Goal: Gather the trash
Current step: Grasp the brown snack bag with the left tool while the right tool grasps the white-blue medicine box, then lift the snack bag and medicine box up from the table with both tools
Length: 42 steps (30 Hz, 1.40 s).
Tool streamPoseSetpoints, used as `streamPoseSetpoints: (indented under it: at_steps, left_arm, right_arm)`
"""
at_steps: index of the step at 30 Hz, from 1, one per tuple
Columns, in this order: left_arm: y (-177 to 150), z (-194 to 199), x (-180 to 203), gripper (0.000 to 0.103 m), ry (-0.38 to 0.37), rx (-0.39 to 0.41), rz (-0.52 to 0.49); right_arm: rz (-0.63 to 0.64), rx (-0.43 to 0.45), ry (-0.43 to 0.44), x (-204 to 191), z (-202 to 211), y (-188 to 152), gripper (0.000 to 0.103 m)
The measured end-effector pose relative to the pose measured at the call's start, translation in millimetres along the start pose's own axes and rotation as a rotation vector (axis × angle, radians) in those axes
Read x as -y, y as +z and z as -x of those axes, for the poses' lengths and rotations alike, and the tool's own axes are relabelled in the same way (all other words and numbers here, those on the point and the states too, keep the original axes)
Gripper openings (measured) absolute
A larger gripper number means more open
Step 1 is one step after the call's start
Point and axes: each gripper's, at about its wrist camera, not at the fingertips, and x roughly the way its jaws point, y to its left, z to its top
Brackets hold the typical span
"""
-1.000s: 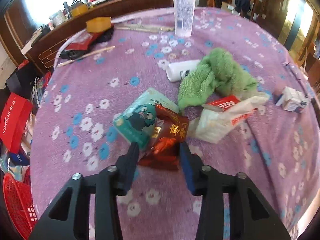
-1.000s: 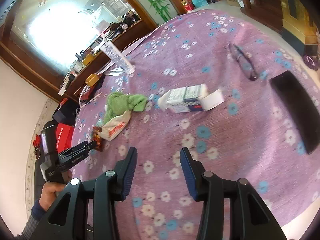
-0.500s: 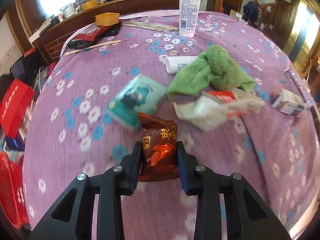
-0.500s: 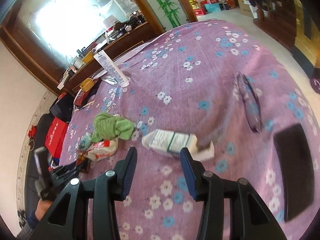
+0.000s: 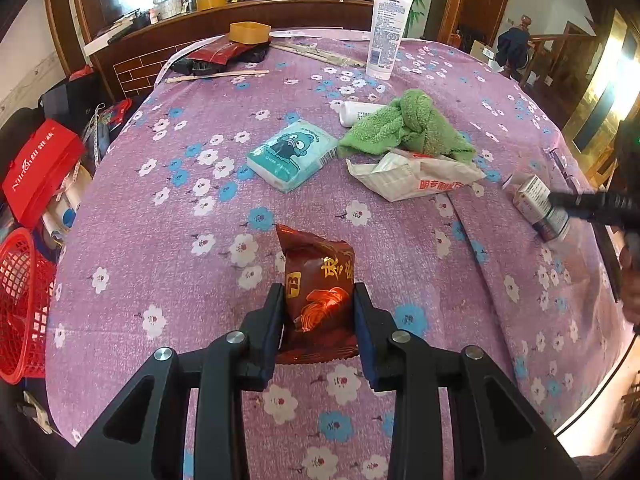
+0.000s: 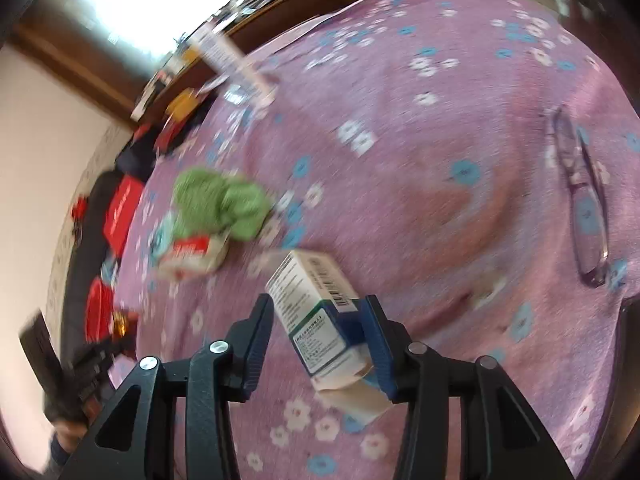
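1. We hold a red snack wrapper point(image 5: 318, 292) pinched in the left tongs point(image 5: 318, 322), lifted just clear of the desk point(image 5: 160, 208).
2. The right tongs point(image 6: 316, 330) stand spread around a small carton point(image 6: 320, 316); its far side touches one pad, the other pad stands apart.
3. Risk: the carton lies tilted, so we judge closing may twist it out.
4. Risk: the wrapper is slick and may slip before the red basket point(image 5: 22, 304) at the desk's left edge.
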Motion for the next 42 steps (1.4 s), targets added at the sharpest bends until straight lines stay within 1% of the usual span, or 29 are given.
streamPoseSetpoints:
  at_steps: [1,4,6,9,10,11,13,15,16,20,22,24,27,29,42]
  left_arm:
    - [-0.4,0.8,0.7,0.032,-0.002,-0.001,0.000]
    - [-1.2,3.8,5.1,0.032,-0.007,0.001,-0.013]
    - [-1.1,5.6,8.1,0.032,-0.013,0.005,-0.018]
    - [-0.5,8.7,13.0,0.032,-0.015,0.016,-0.023]
    - [-0.9,10.4,14.4,0.032,-0.014,0.023,-0.024]
    - [-1.3,12.0,15.8,0.032,-0.010,0.028,-0.027]
    - [-2.2,15.1,17.0,0.032,0.004,0.040,-0.024]
    - [-3.1,19.4,17.3,0.032,0.020,0.058,-0.022]
    - [-2.8,21.1,17.1,0.032,0.023,0.065,-0.019]
    - [-0.4,27.3,11.8,0.032,0.041,0.089,0.007]
    - [-0.4,31.2,8.8,0.032,0.076,0.109,0.010]
    - [-0.6,34.4,5.0,0.032,0.090,0.121,0.009]
    - [-1.9,37.4,0.2,0.032,0.108,0.130,0.006]
    - [-4.1,39.6,-2.5,0.032,0.123,0.139,0.003]
    - [-21.5,51.3,-32.7,0.032,0.178,0.149,0.007]
  right_arm:
    - [0.052,-0.001,-0.060,-9.8,-3.4,-3.7,0.052]
    - [0.159,-0.013,-0.148,-28.9,-14.4,-8.6,0.053]
    - [0.176,-0.022,-0.171,-33.9,-20.0,-10.6,0.053]
    - [0.148,-0.017,-0.181,-33.9,-22.6,-14.7,0.053]
    - [0.124,-0.007,-0.173,-33.0,-20.5,-17.0,0.047]
    - [0.105,-0.009,-0.161,-33.7,-19.7,-17.9,0.038]
    - [0.065,0.013,-0.166,-36.4,-13.9,-21.9,0.037]
    - [0.058,0.052,-0.150,-49.2,-2.0,-29.7,0.037]
    - [0.058,0.078,-0.155,-57.5,3.7,-33.4,0.037]
    - [0.074,0.168,-0.160,-104.3,22.3,-51.8,0.037]
    - [0.091,0.190,-0.154,-128.9,24.4,-61.7,0.037]
    - [0.129,0.192,-0.155,-150.1,21.4,-73.6,0.037]
    - [0.216,0.153,-0.162,-175.5,8.9,-89.7,0.037]
    - [0.242,0.136,-0.157,-185.5,2.9,-95.2,0.038]
    - [0.269,0.118,-0.134,-216.5,-8.4,-103.1,0.038]
